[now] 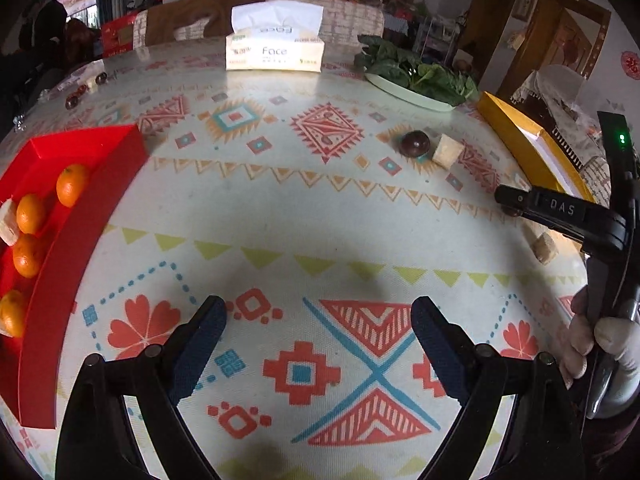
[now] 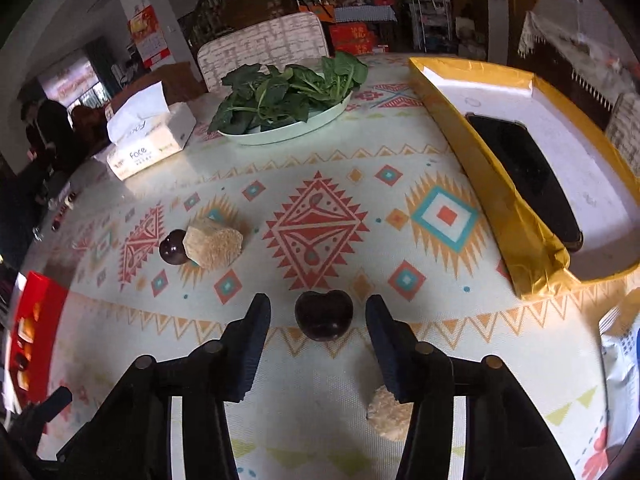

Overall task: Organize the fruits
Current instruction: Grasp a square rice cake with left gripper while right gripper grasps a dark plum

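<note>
Two claws over tabletop: right claw spread, straddling dark plum, not yet pinching; left claw spread, empty. Next: pinch, carry to red tray holding oranges.

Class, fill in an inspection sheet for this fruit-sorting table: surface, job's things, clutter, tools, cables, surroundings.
Surface: patterned tablecloth.
Job's things: oranges in red tray; dark plum between right tool's fingers; second plum beside a beige block.
Clutter: tissue box, plate of greens, gold box holding a phone.
Tools: left tool open, empty; right tool open around plum.
Cables: nothing seen.
Surroundings: chairs, shelves, doorways.
</note>
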The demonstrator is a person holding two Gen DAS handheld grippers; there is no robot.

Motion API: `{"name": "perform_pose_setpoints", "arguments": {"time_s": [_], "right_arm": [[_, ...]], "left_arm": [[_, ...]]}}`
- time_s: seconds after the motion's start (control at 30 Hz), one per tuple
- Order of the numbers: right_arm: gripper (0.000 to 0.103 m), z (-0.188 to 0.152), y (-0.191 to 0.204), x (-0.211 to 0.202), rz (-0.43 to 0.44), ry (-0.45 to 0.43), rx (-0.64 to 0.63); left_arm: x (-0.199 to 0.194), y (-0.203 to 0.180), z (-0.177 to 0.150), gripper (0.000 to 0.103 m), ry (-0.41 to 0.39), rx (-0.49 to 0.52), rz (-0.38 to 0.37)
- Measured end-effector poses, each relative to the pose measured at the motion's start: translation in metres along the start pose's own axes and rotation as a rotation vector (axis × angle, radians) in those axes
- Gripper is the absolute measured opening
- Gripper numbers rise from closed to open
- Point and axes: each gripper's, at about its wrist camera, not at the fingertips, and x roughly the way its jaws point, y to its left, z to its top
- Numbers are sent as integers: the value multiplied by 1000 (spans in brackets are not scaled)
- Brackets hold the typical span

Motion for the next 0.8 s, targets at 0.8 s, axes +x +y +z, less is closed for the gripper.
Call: {"name": "perform_pose_setpoints", "arguments": {"time_s": [0.8], "right_arm": [[30, 4, -32, -32, 235, -68, 169]], "left_arm": [[13, -22, 25, 63, 81, 96, -68]]}}
